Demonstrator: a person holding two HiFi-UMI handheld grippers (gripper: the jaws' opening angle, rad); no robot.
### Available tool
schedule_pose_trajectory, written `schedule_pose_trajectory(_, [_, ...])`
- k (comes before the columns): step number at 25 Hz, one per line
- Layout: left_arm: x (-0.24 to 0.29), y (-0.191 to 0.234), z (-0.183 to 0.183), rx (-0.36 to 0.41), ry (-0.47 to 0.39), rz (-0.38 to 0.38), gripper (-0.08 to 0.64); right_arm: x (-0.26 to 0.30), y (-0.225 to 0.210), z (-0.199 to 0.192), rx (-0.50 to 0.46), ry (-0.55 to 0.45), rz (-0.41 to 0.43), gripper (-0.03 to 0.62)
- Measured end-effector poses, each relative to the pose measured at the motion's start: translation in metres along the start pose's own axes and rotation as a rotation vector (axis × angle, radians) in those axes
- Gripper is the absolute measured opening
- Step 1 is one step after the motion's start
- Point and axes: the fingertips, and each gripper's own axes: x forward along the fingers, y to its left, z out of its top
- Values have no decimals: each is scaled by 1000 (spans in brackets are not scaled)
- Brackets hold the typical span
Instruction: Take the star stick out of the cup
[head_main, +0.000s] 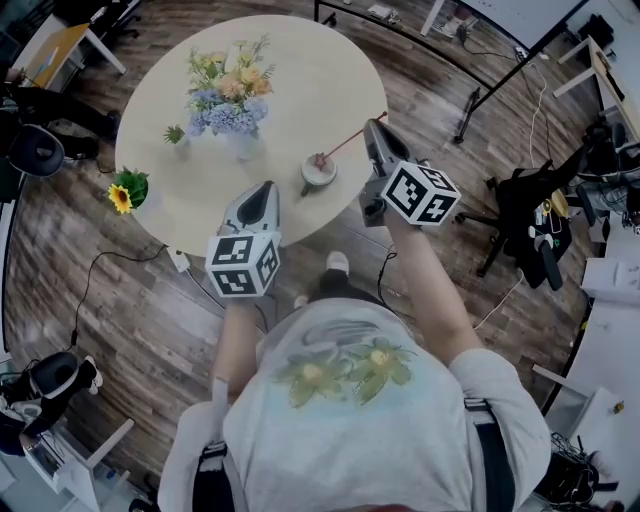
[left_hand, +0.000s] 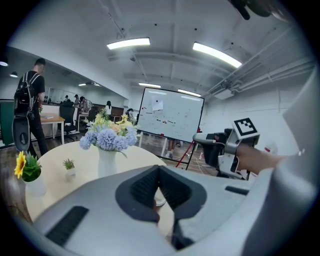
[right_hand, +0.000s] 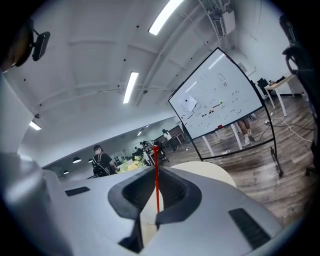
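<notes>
A small white cup (head_main: 318, 176) stands on the round beige table (head_main: 300, 70), near its front edge. The thin red star stick (head_main: 350, 137) slants from the cup's mouth up and to the right. My right gripper (head_main: 374, 126) is shut on the stick's upper end, above and right of the cup. In the right gripper view the stick (right_hand: 156, 180) runs straight out from between the closed jaws (right_hand: 157, 207) to its red far end. I cannot tell whether that end is still inside the cup. My left gripper (head_main: 263, 189) hovers left of the cup, shut and empty (left_hand: 160, 210).
A vase of blue and yellow flowers (head_main: 232, 100) stands mid-table, with a tiny potted plant (head_main: 176, 135) and a sunflower pot (head_main: 128, 192) to its left. Office chairs (head_main: 530, 215), a whiteboard (left_hand: 171, 115) and cables surround the table. People stand far off (left_hand: 30, 100).
</notes>
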Motion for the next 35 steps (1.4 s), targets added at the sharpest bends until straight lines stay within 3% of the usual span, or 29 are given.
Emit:
schedule_pose_trajectory(9, [-13, -24, 1, 24, -19, -16, 2, -41, 13, 10, 26, -35, 29, 31])
schedule_pose_trajectory(19, [-29, -42, -14, 21, -15, -19, 3, -75, 22, -10, 22, -10, 54, 31])
schedule_pose_trajectory(35, [-43, -69, -5, 31, -53, -65, 3, -95, 63, -56, -152, 104, 130, 31])
